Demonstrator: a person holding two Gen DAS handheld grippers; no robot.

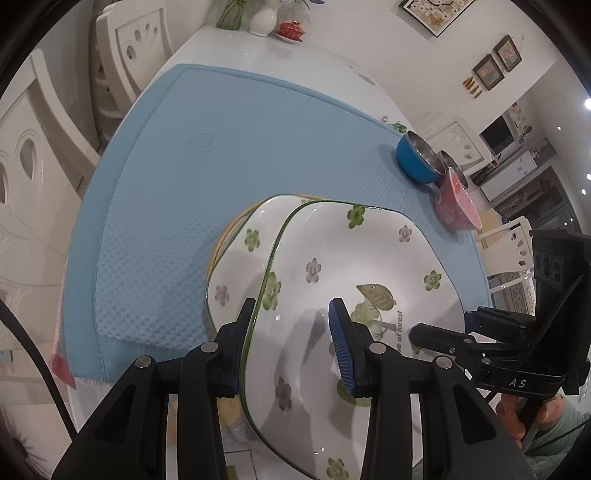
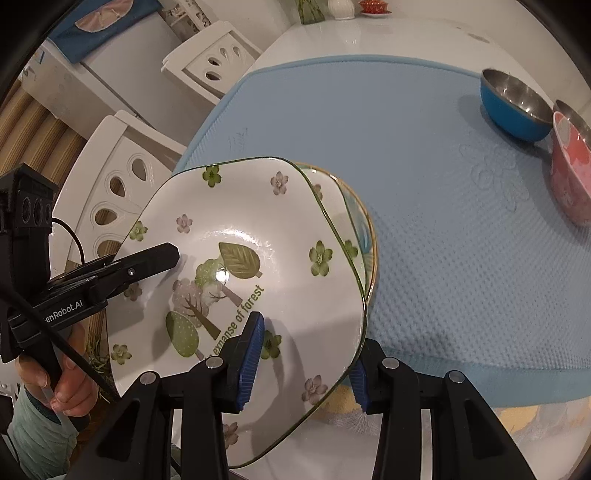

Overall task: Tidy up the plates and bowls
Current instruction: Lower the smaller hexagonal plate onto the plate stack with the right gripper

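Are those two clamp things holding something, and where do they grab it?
Yes. Both hold one flowered plate by its rim: the left hand-held gripper on one edge, the right hand-held gripper on the opposite edge, a finger above and below.

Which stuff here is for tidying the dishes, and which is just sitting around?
For the job:
floral plate, held by both grippers
plates underneath
blue bowl
pink bowl

Just lying about:
white vase
red lidded dish
chairs

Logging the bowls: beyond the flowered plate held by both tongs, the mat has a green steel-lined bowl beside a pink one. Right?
Almost: the steel-lined bowl is blue outside, not green, as the right wrist view shows. It does sit beside the pink bowl on the mat.
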